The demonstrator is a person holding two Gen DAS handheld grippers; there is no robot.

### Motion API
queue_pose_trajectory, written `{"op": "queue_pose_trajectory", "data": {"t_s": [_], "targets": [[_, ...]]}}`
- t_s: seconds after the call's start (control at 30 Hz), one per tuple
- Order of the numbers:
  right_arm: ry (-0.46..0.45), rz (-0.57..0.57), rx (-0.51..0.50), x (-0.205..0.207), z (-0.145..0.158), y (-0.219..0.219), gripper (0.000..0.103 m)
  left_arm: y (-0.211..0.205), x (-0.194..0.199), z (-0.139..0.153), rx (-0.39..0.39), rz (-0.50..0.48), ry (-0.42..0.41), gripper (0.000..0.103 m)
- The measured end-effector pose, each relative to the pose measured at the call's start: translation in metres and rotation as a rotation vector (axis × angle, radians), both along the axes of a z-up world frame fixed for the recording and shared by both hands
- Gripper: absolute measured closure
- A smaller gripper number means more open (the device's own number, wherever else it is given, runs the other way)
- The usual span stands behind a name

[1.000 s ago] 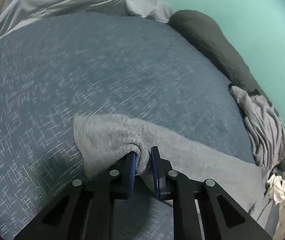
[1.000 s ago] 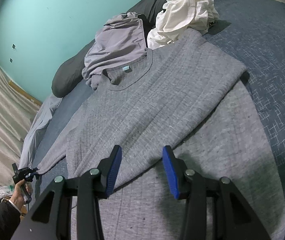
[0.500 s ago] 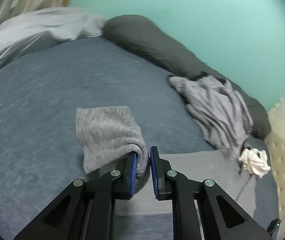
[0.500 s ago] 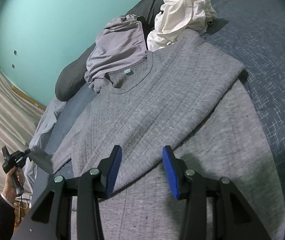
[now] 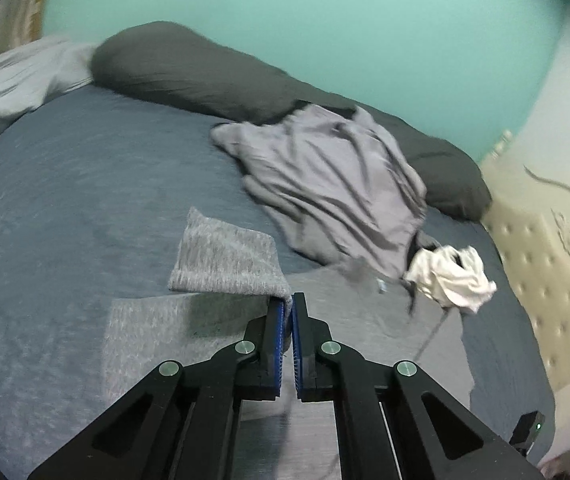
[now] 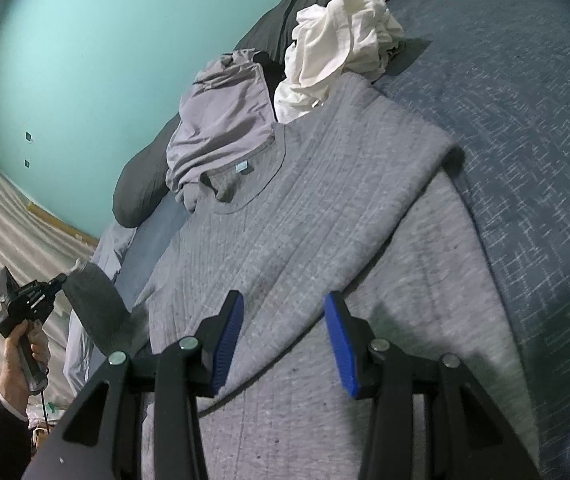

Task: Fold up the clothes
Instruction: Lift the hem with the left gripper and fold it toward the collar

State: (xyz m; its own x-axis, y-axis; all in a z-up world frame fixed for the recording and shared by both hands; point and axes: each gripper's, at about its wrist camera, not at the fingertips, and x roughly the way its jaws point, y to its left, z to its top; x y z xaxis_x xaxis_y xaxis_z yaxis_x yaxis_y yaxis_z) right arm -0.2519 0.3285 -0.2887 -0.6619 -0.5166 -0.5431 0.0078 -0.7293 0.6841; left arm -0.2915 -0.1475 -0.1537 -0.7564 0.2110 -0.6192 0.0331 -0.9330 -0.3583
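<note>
A grey knit sweater (image 6: 305, 208) lies flat on the bed, one side folded in along a diagonal edge. My left gripper (image 5: 288, 300) is shut on the cuff of its other sleeve (image 5: 225, 256), the jaws still closing tighter. The sleeve hangs lifted above the sweater's body (image 5: 357, 320). The right wrist view shows that same left gripper (image 6: 61, 278) at far left, held by a person's hand (image 6: 25, 348), with the sleeve (image 6: 93, 304) draping down from it. My right gripper (image 6: 281, 304) hovers open over the sweater's lower half, nothing between its fingers.
A crumpled lilac-grey garment (image 5: 333, 184) and a white one (image 5: 453, 276) lie past the sweater's collar. Dark pillows (image 5: 189, 68) line the teal wall. A blue-grey bedspread (image 6: 525, 120) covers the bed, with a padded headboard (image 5: 545, 260) at the right and a pale sheet (image 5: 13, 76) at the left.
My left gripper has lifted the sleeve cuff off the bed and swung it toward the sweater's body, its jaws tightening. The right gripper has barely shifted.
</note>
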Motion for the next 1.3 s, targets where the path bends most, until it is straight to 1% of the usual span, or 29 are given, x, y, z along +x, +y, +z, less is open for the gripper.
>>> {"op": "queue_pose_trajectory", "data": {"t_s": [0.17,0.33,0.43,0.47,0.57,0.7,0.77,0.87,0.93,0.97,1.03,1.1,1.13,1.23,1.27,1.3], "targets": [[0.001,-0.011,-0.035,0.001,0.000,0.010,0.060,0.065,-0.012,0.016,0.004,-0.099,0.027,0.099],[-0.001,-0.028,-0.069,0.002,0.000,0.022,0.060,0.153,-0.018,0.016,-0.007,-0.273,0.019,0.099],[-0.002,-0.042,-0.084,0.001,0.000,0.030,0.060,0.205,-0.018,-0.007,-0.062,-0.373,-0.024,0.099],[-0.004,-0.047,-0.089,0.001,0.000,0.033,0.060,0.218,-0.017,-0.018,-0.074,-0.393,-0.042,0.099],[-0.010,-0.063,-0.101,0.001,-0.002,0.041,0.060,0.251,-0.014,-0.050,-0.106,-0.438,-0.095,0.099],[-0.021,-0.075,-0.110,0.001,-0.005,0.049,0.060,0.280,-0.006,-0.098,-0.151,-0.475,-0.175,0.099],[-0.027,-0.076,-0.115,0.000,-0.006,0.050,0.060,0.287,-0.003,-0.114,-0.164,-0.489,-0.208,0.099],[-0.037,-0.073,-0.121,-0.002,-0.008,0.052,0.060,0.292,0.003,-0.130,-0.199,-0.511,-0.239,0.097],[-0.045,-0.070,-0.123,-0.003,-0.010,0.051,0.060,0.296,0.008,-0.136,-0.226,-0.534,-0.248,0.091],[-0.048,-0.069,-0.125,-0.004,-0.011,0.051,0.060,0.297,0.011,-0.136,-0.232,-0.543,-0.246,0.090],[-0.053,-0.063,-0.127,-0.005,-0.013,0.050,0.060,0.297,0.016,-0.133,-0.240,-0.561,-0.240,0.084],[-0.058,-0.056,-0.129,-0.005,-0.015,0.049,0.060,0.290,0.021,-0.128,-0.230,-0.562,-0.233,0.082],[-0.060,-0.052,-0.131,-0.006,-0.015,0.048,0.060,0.287,0.023,-0.125,-0.223,-0.562,-0.230,0.079],[-0.064,-0.030,-0.138,-0.009,-0.017,0.044,0.060,0.267,0.029,-0.118,-0.199,-0.540,-0.231,0.074],[-0.067,-0.020,-0.138,-0.010,-0.017,0.042,0.058,0.257,0.030,-0.116,-0.194,-0.528,-0.234,0.074],[-0.072,-0.010,-0.137,-0.011,-0.018,0.040,0.053,0.245,0.032,-0.115,-0.190,-0.510,-0.236,0.073]]}}
